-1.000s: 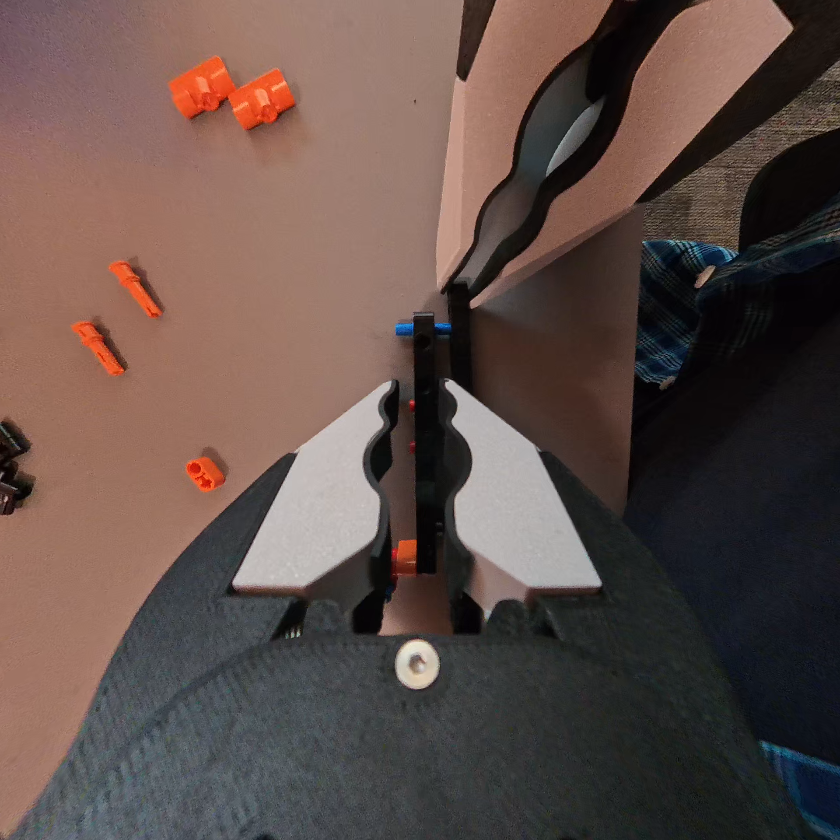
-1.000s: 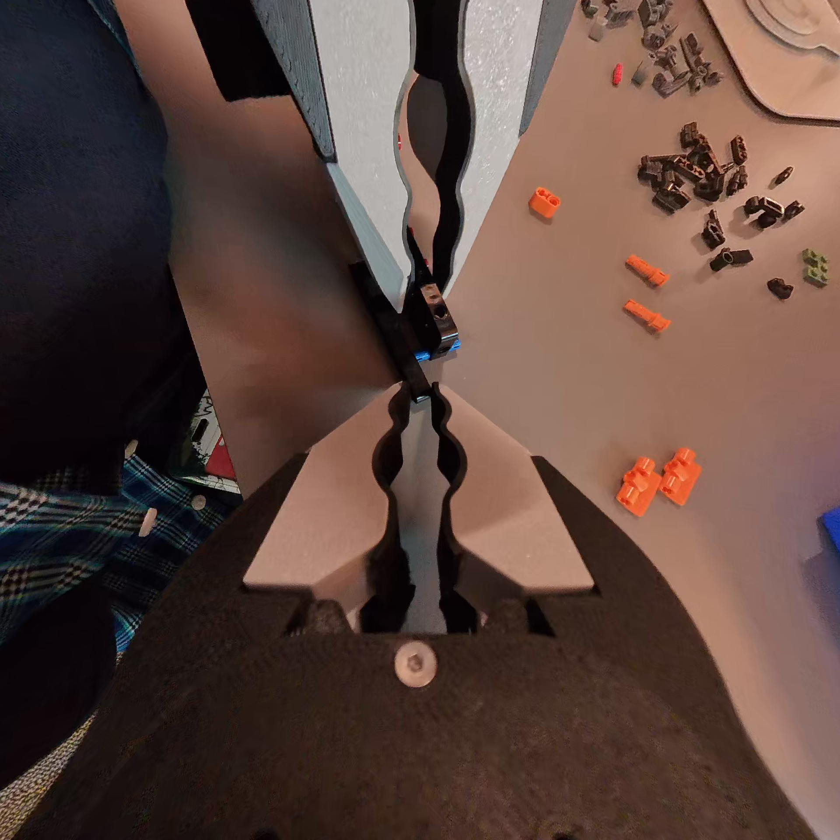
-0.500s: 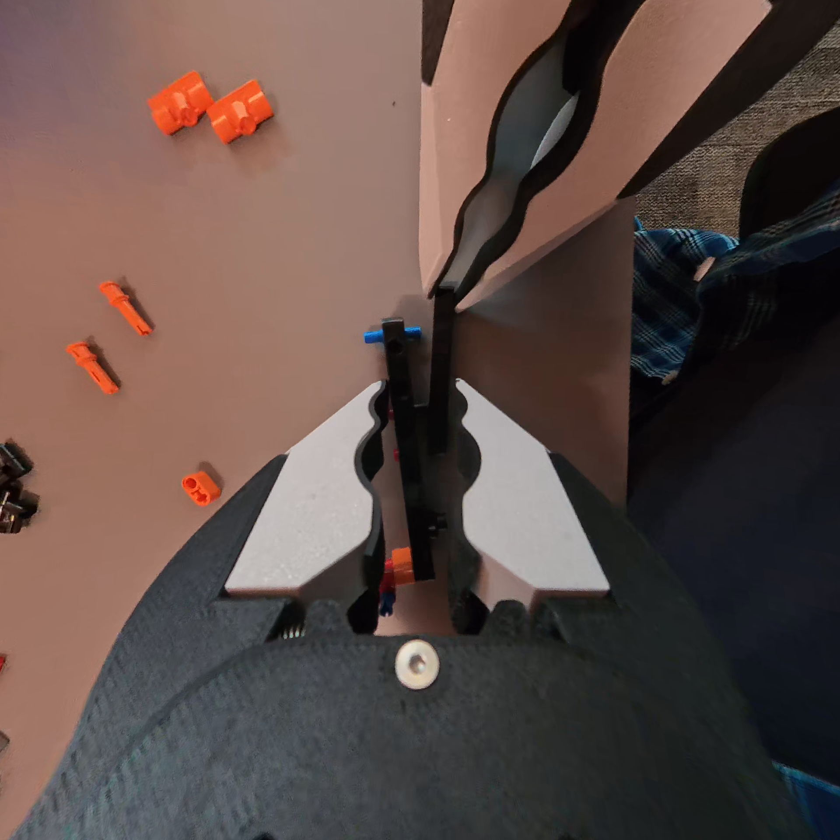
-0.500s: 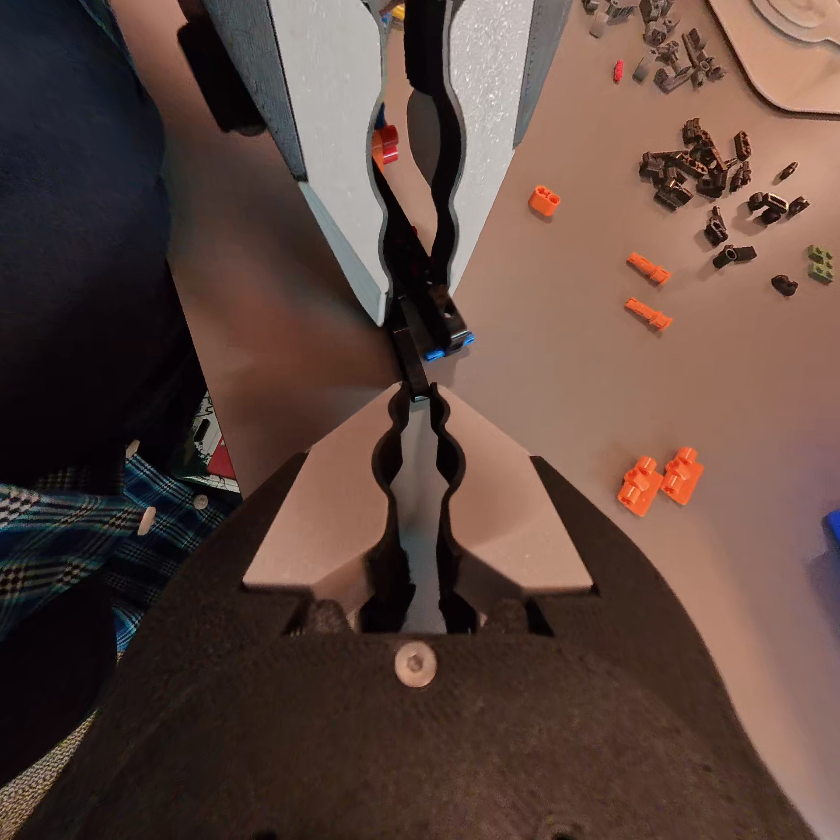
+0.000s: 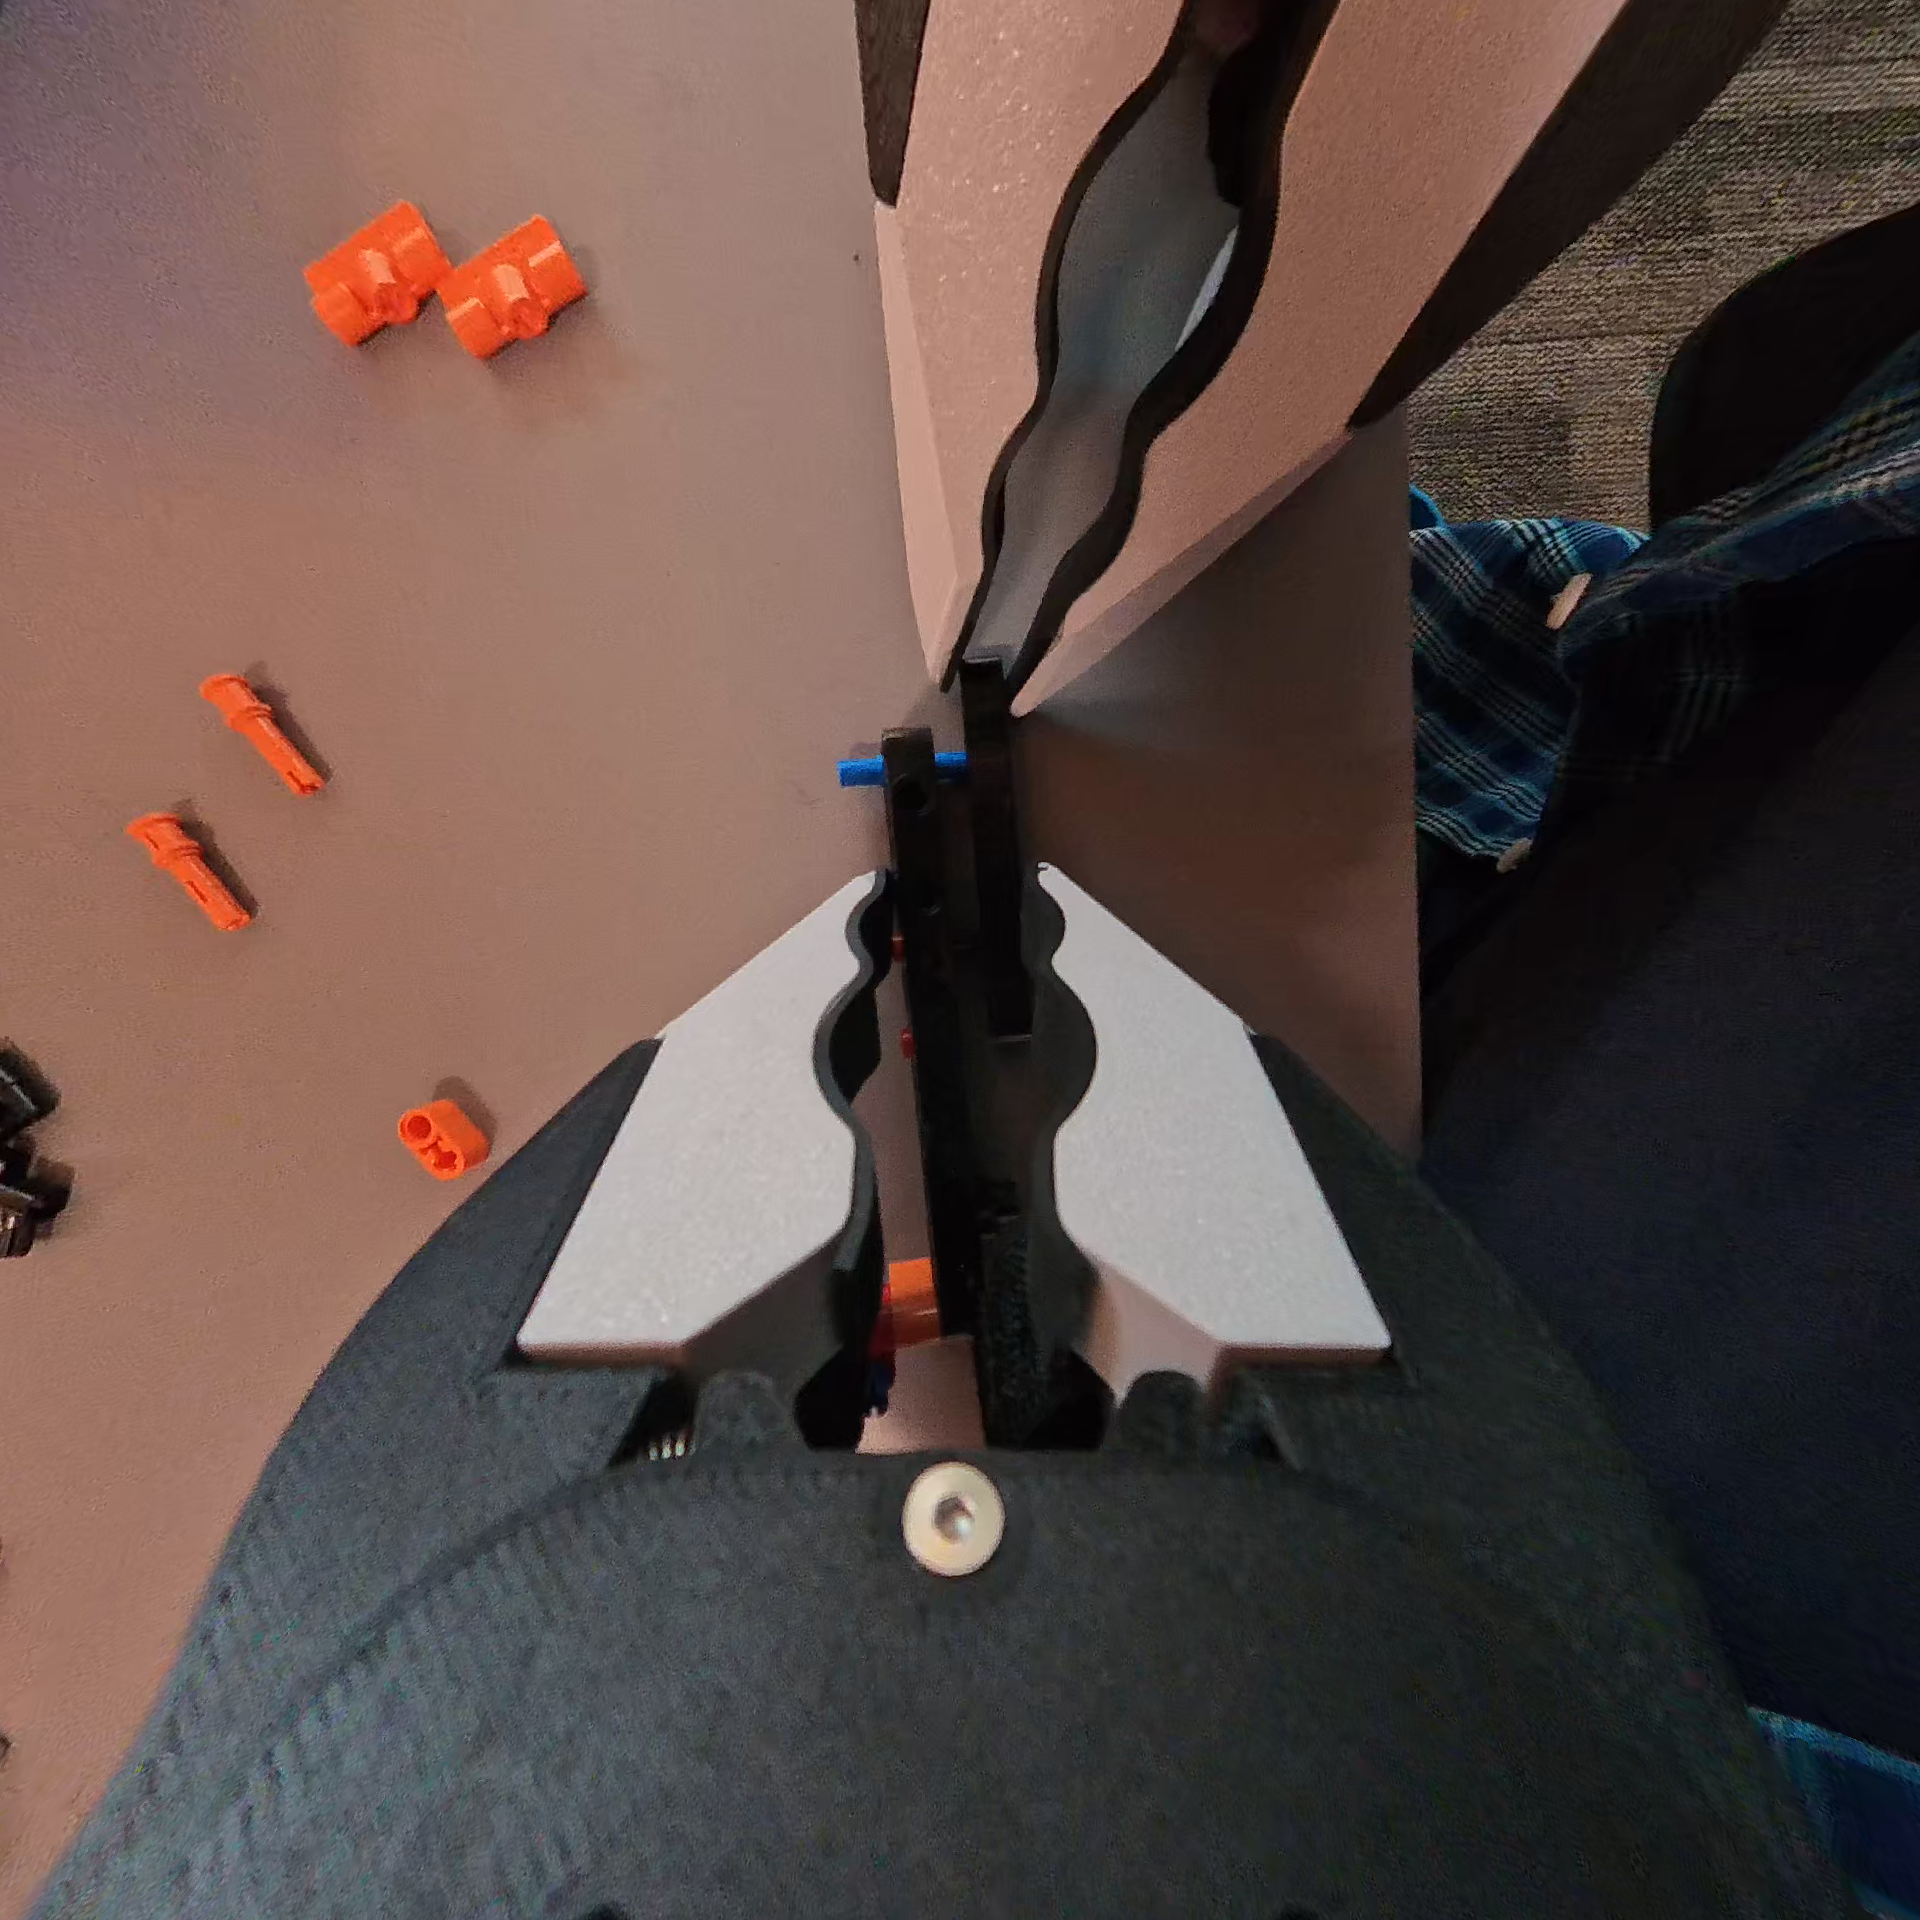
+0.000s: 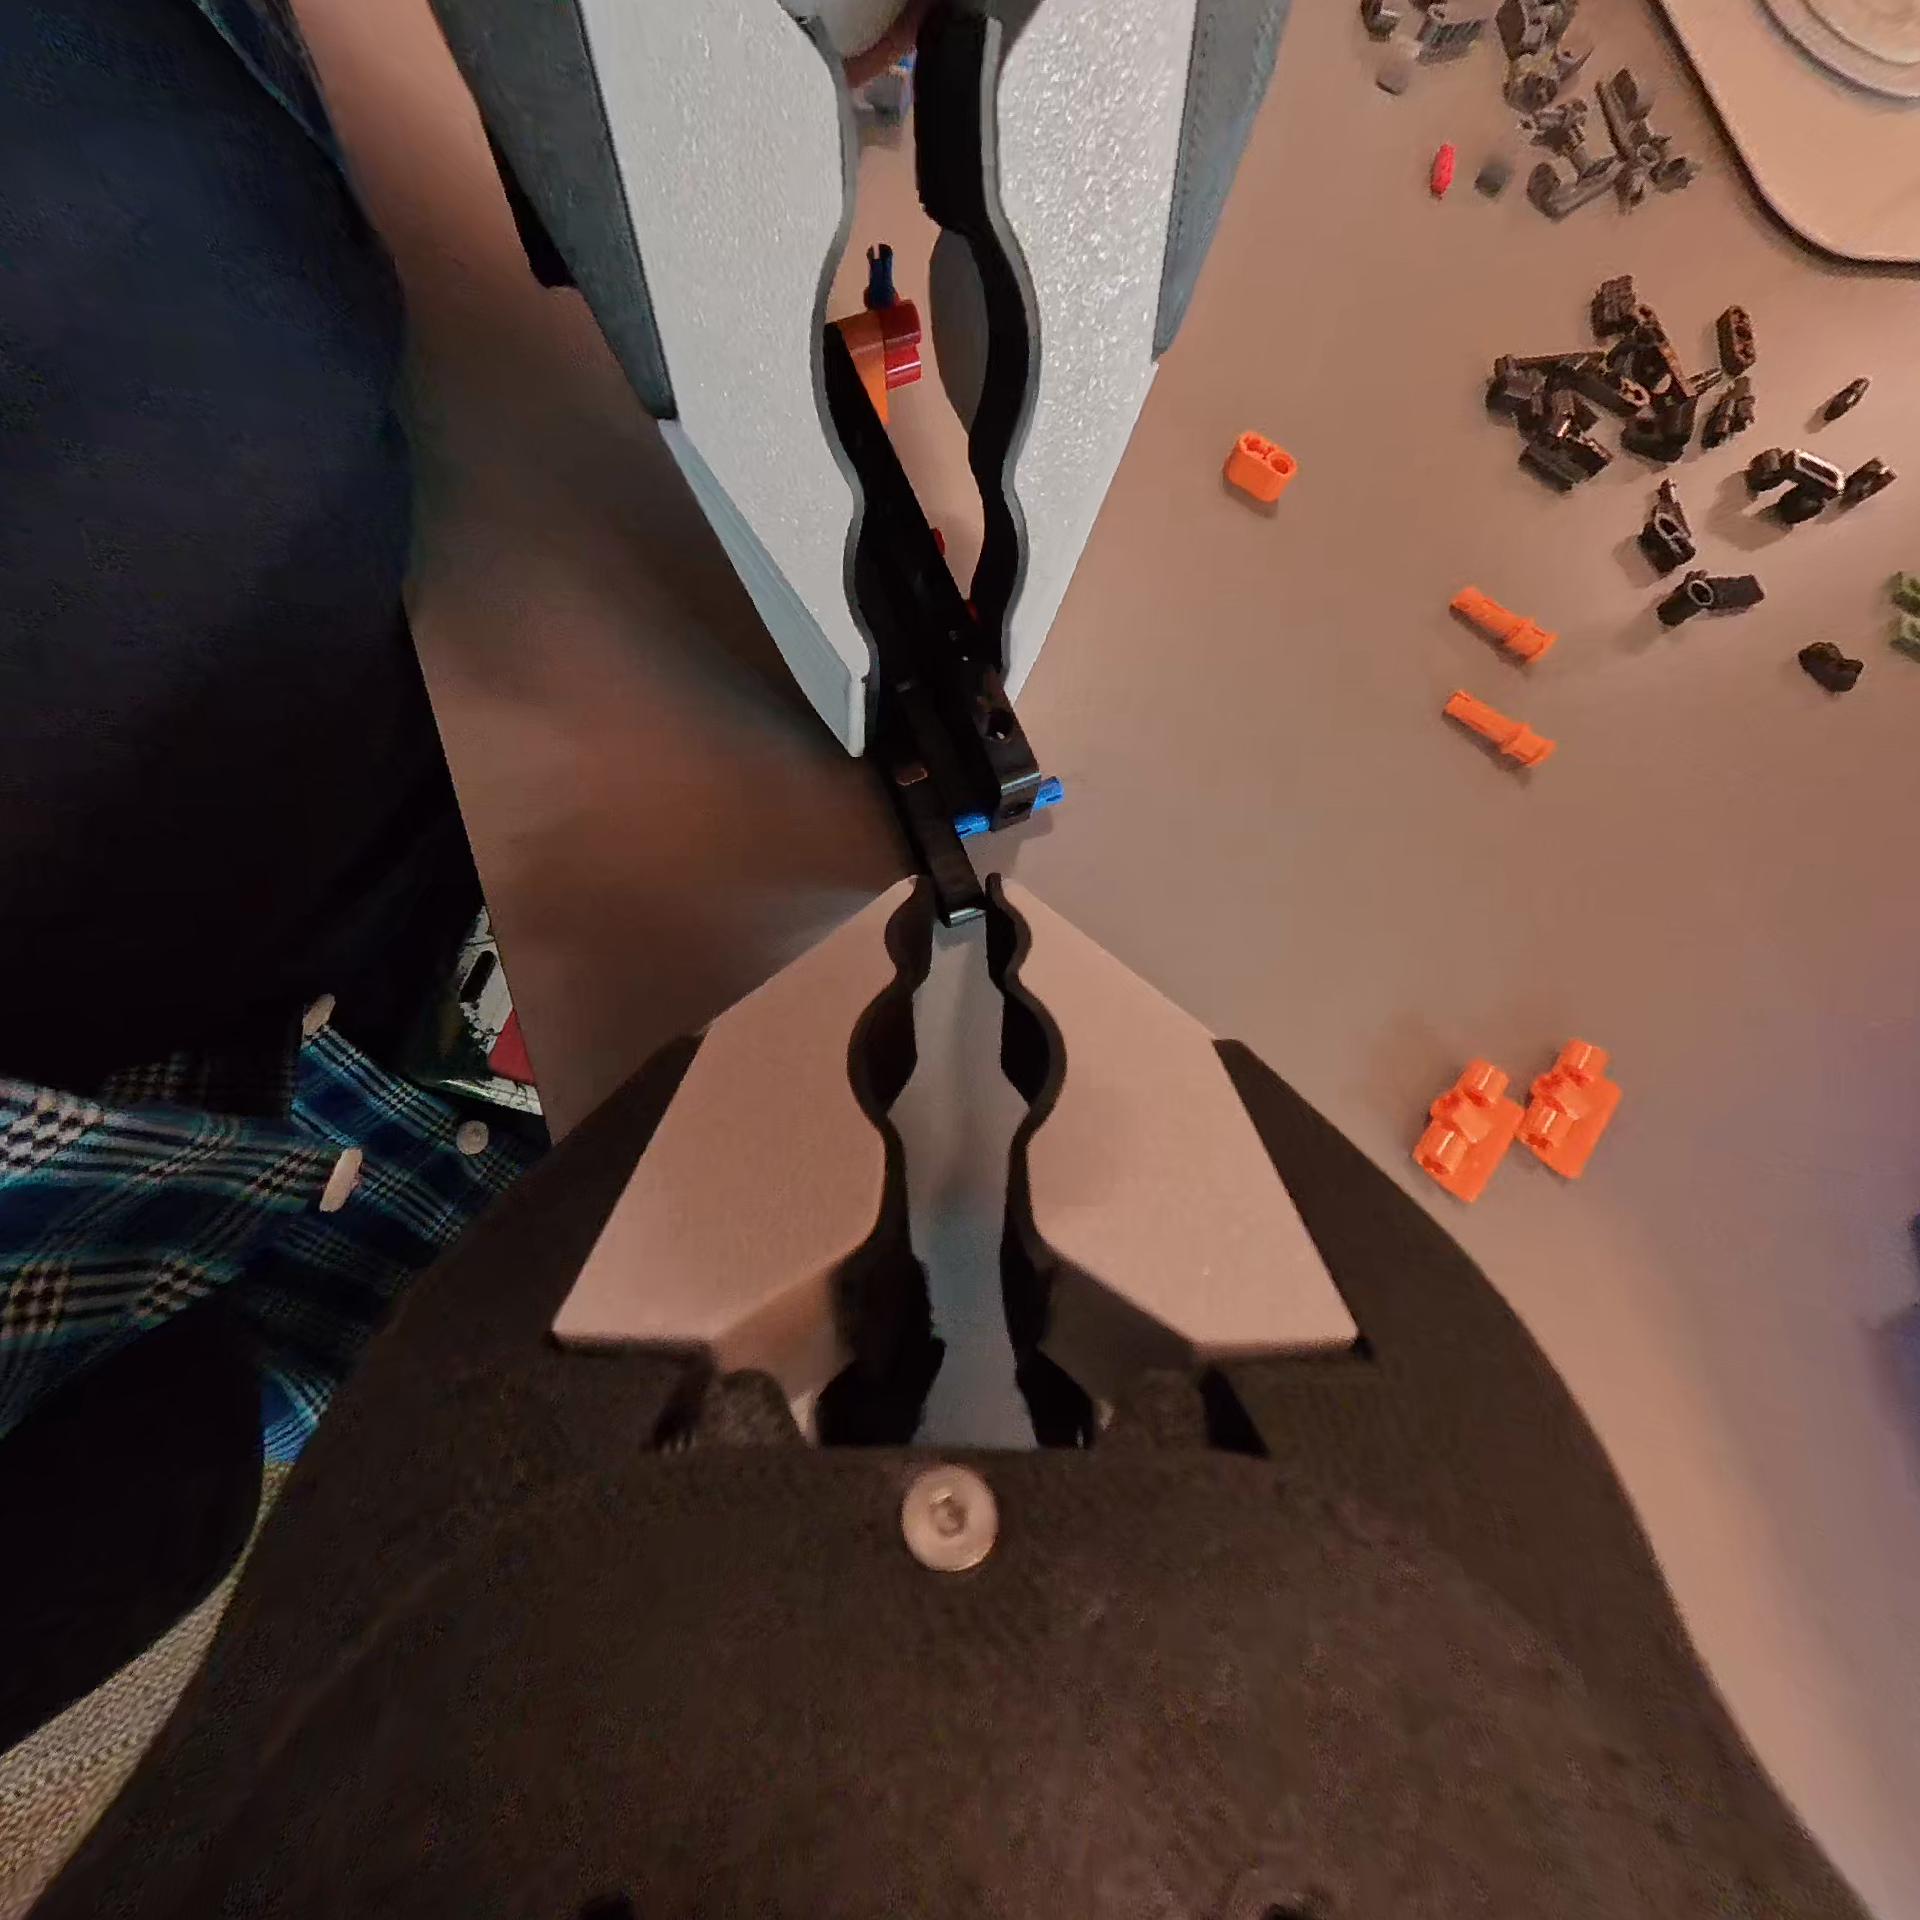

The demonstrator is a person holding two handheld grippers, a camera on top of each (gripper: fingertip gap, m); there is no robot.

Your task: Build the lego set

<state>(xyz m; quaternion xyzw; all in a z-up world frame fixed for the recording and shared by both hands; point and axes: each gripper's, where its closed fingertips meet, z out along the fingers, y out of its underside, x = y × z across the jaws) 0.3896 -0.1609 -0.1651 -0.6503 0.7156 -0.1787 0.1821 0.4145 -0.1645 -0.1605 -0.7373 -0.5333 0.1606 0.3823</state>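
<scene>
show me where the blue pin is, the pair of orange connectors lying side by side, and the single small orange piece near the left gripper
blue pin [image 5: 858, 771], left wrist view, on its free left end.
pair of orange connectors [image 5: 445, 283], left wrist view, where the two meet.
small orange piece [image 5: 444, 1139], left wrist view, on its top face.

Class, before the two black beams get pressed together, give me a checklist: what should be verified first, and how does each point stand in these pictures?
1. Left gripper clamps the pinned black beam: ok.
2. Right gripper pinches the end of the second black beam: ok.
3. Beams lie side by side, parallel: ok.
4. Blue pin lined up with a hole in the second beam: cannot tell.
5. Blue pin already seated in the second beam: cannot tell.
6. Loose orange pieces on the table are apart from both grippers: ok.
</scene>
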